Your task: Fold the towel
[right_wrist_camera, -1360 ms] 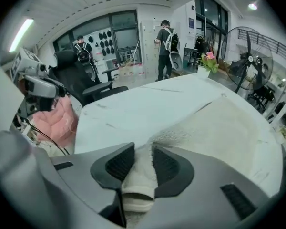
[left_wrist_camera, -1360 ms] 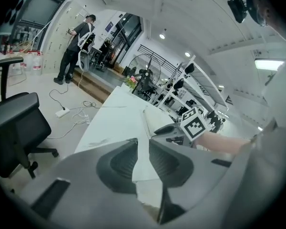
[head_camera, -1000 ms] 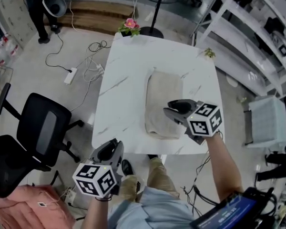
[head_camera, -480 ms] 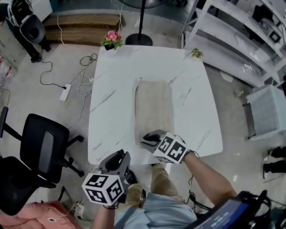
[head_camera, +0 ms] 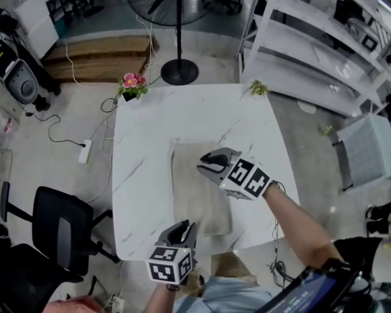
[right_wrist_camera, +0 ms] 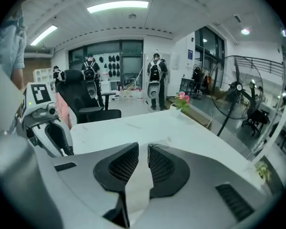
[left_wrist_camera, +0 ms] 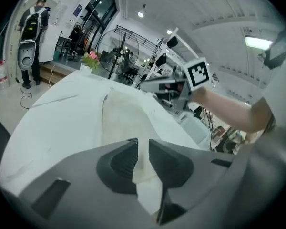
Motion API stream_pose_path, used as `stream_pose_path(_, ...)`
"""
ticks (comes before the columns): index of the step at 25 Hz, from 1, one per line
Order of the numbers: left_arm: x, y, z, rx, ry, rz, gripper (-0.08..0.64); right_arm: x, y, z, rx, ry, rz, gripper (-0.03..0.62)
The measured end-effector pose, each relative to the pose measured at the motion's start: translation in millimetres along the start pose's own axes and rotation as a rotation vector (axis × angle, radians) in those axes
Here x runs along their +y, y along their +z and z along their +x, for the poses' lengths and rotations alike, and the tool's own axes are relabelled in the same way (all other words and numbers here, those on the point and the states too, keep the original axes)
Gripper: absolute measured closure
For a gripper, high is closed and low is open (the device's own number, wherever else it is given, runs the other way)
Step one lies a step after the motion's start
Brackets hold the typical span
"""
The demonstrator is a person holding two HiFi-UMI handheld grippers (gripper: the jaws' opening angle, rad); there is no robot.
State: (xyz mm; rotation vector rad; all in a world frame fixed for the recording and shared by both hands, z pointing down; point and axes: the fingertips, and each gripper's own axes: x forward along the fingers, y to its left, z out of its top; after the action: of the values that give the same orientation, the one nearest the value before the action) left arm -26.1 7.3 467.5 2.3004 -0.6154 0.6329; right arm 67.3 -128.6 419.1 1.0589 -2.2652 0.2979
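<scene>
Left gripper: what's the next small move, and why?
Probably ease the left gripper down onto the near left corner of the towel to pinch it. Its jaws stand slightly apart with nothing pinched, and the towel lies flat on the table.

A shared lab or open-plan office workspace is indicated. A white marbled surface (head_camera: 150,129) is set on a bare grey floor, with a black office chair (head_camera: 62,230) beside it and a power strip (head_camera: 85,152) laid out nearby. A pedestal fan (head_camera: 180,70) and white shelving (head_camera: 313,44) are placed behind. In the right gripper view, ceiling strip lights (right_wrist_camera: 117,5) and standing people wearing backpack rigs (right_wrist_camera: 155,75) are seen.
</scene>
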Motion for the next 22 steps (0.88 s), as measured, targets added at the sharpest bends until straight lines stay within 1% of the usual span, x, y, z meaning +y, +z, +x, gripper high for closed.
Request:
stream_pose_path(2, 16, -17, 18, 0.066, 0.034, -0.014, 0.486, -23, 3, 30, 0.021, 0.022, -0.045, 0.518)
stream_pose_path(4, 28, -31, 28, 0.111, 0.060, -0.049, 0.486, -39, 0, 69, 0.052, 0.067, -0.075, 0.517)
stream_pose_path(7, 36, -35, 33, 0.117, 0.086, -0.106, 0.510, -48, -9, 122, 0.121, 0.143, -0.140, 0.517)
stream_pose_path(9, 36, -34, 34, 0.121, 0.101, -0.125, 0.515, -45, -18, 148, 0.174, 0.189, -0.177, 0.518)
stream_pose_path(12, 36, -34, 36, 0.138, 0.130, -0.121, 0.515, -41, -23, 166, 0.196, 0.243, -0.164, 0.528)
stream_pose_path(16, 40, -34, 37, 0.136, 0.157, -0.138, 0.517, -38, -18, 170, 0.198, 0.298, -0.154, 0.529)
stream_pose_path(17, 41, -35, 36, 0.136, 0.161, -0.145, 0.518, -37, -12, 167, 0.177, 0.324, -0.140, 0.525)
stream_pose_path(18, 40, -36, 35, 0.139, 0.164, -0.149, 0.518, -38, -3, 160, 0.137, 0.350, -0.101, 0.501)
stream_pose_path(19, 40, -36, 36, 0.142, 0.166, -0.150, 0.518, -44, 9, 150, 0.083, 0.370, -0.041, 0.454)
stream_pose_path(21, 40, -36, 37, 0.147, 0.169, -0.149, 0.518, -66, 29, 123, -0.018, 0.375, 0.087, 0.394)
stream_pose_path(22, 40, -37, 38, 0.149, 0.173, -0.148, 0.518, -81, 32, 109, -0.047, 0.362, 0.138, 0.387)
